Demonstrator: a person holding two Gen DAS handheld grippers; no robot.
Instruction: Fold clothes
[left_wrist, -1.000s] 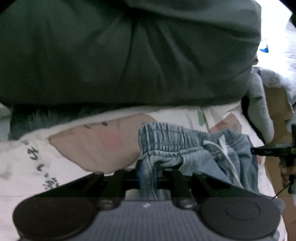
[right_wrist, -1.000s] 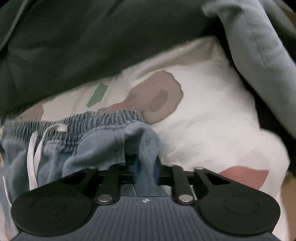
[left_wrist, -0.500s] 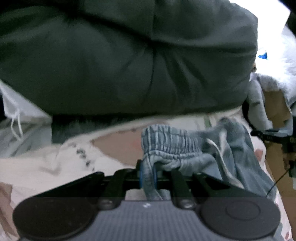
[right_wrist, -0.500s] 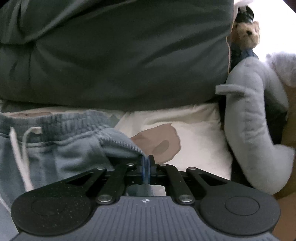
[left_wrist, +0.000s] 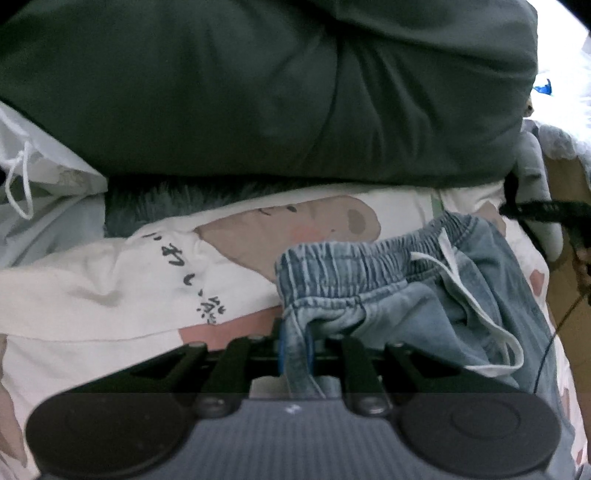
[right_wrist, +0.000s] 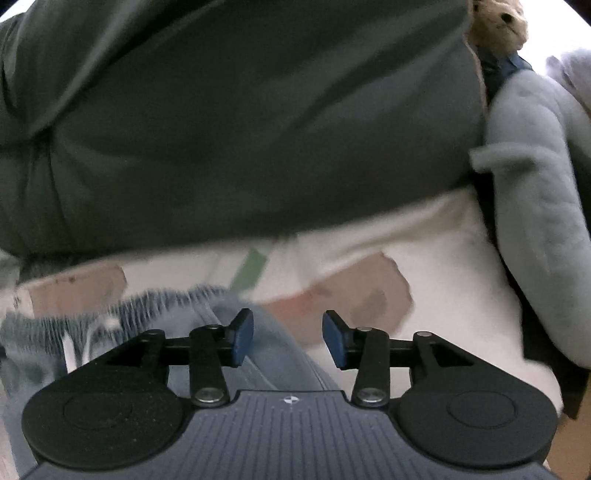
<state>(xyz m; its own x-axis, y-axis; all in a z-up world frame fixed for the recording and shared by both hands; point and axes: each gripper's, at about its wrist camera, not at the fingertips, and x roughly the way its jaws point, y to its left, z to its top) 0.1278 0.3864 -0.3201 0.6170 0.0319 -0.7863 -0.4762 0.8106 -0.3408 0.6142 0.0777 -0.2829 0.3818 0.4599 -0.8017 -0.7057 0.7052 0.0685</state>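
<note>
The denim shorts (left_wrist: 424, 291) lie crumpled on the printed bedsheet (left_wrist: 110, 288), soft and limp (the drawstring dangles at four o'clock). The left gripper (left_wrist: 295, 345) has its fingers clamped on the waistband corner; the right gripper (right_wrist: 288, 338) has just been opening, fingers apart, nothing between them, so it should retake the elastic waistband.

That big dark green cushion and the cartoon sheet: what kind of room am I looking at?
Probably a bedroom, seen from on a bed: a dark green pillow lies on a cartoon-printed bedsheet, plush toys sit beside it, and denim shorts lie there for folding.

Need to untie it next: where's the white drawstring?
Left wrist view, right of centre: the white drawstring trails down from the waistband over the blue denim shorts.
</note>
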